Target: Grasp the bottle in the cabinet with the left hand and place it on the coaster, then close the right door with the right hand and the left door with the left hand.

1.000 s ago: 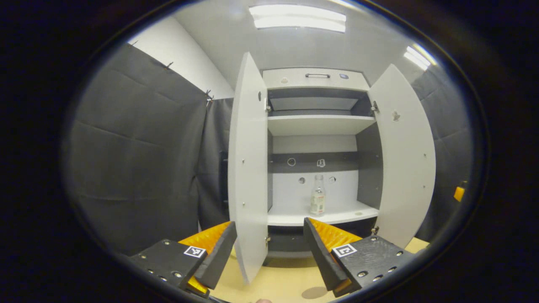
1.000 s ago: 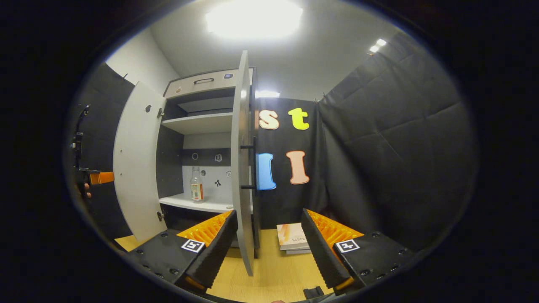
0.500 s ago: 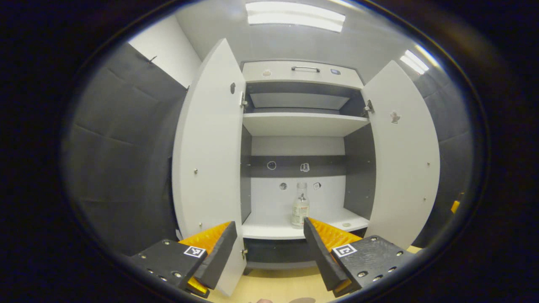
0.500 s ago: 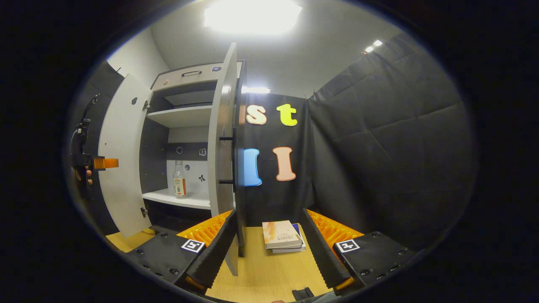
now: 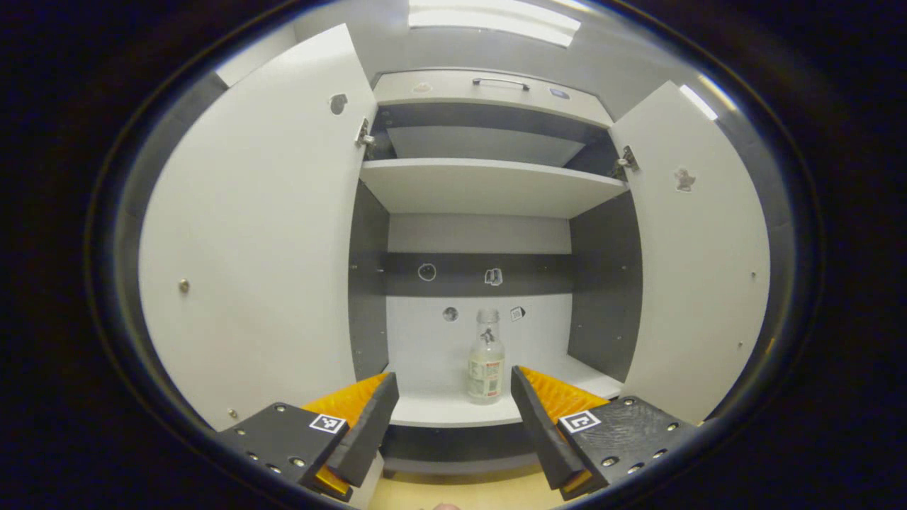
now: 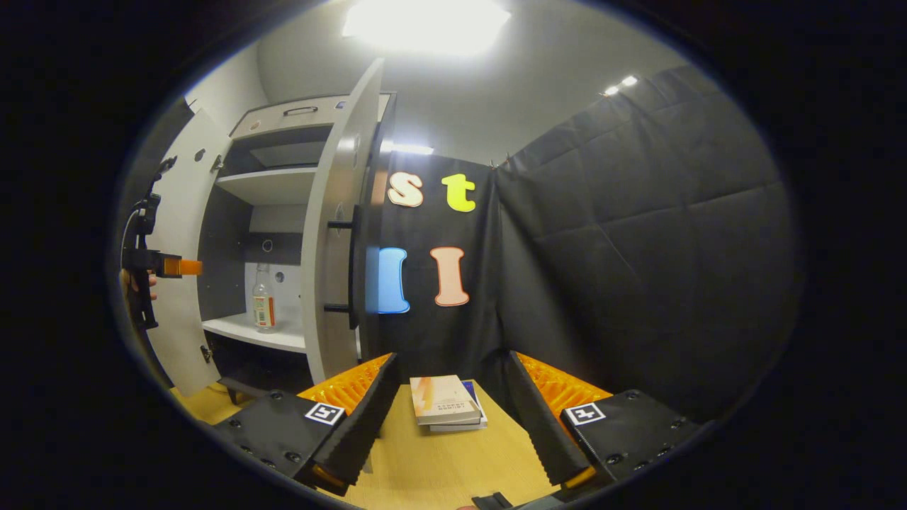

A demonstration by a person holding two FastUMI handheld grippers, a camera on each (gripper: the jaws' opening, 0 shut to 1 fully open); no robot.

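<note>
A clear bottle (image 5: 486, 358) with a pale label stands upright on the lower shelf (image 5: 453, 411) of the white cabinet. Both doors are swung open: the left door (image 5: 255, 241) and the right door (image 5: 698, 262). My left gripper (image 5: 453, 404) is open, in front of the shelf, with the bottle farther in between its finger lines. In the right gripper view the bottle (image 6: 263, 307) shows past the right door (image 6: 333, 234) with its black handle (image 6: 348, 267). My right gripper (image 6: 450, 404) is open over the wooden table, holding nothing. The left gripper (image 6: 177, 267) appears far left.
A small stack of books (image 6: 444, 404) lies on the wooden table (image 6: 453, 467) between my right gripper's fingers. The upper shelf (image 5: 489, 185) and a top drawer with a handle (image 5: 500, 83) sit above. Black cloth walls close in on the right.
The left gripper has moved toward the cabinet, so the bottle and doors loom larger. The right gripper has swung right, away from the right door's edge, toward the books.
</note>
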